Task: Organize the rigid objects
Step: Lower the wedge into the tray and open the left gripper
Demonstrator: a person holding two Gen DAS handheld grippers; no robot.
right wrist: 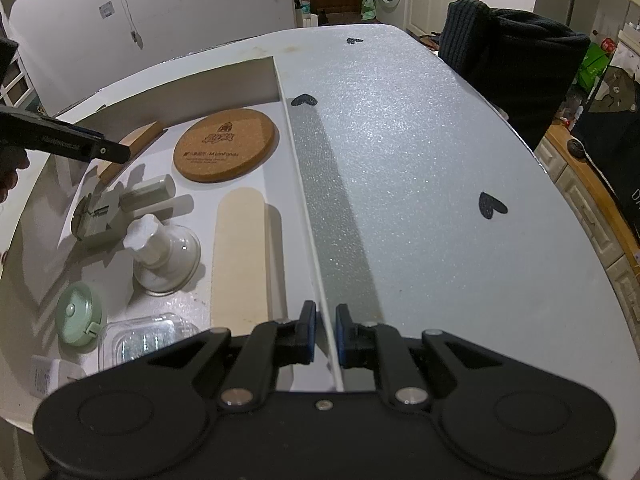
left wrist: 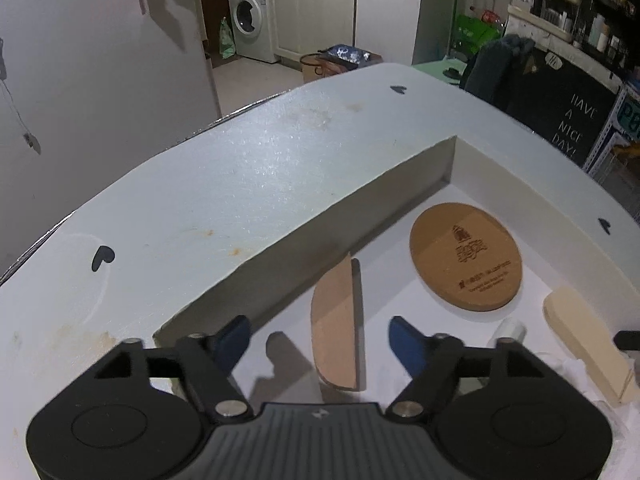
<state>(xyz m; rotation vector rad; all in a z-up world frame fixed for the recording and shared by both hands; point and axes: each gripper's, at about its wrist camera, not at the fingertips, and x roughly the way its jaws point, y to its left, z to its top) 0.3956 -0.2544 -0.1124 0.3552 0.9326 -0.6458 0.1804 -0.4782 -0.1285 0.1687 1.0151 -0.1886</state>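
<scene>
white table (left wrist: 248, 168), washing machine (left wrist: 249, 20) behind

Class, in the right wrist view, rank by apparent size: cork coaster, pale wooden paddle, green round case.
1-2. Pale wooden paddle and cork coaster: alike; paddle sits nearer, so unranked.
3. Green round case: smallest.

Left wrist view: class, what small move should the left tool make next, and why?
Probably lift the left tool straight up: its pads stand apart from the wooden half-round, which already rests on edge inside the box, while the right tool grips the box wall.
</scene>
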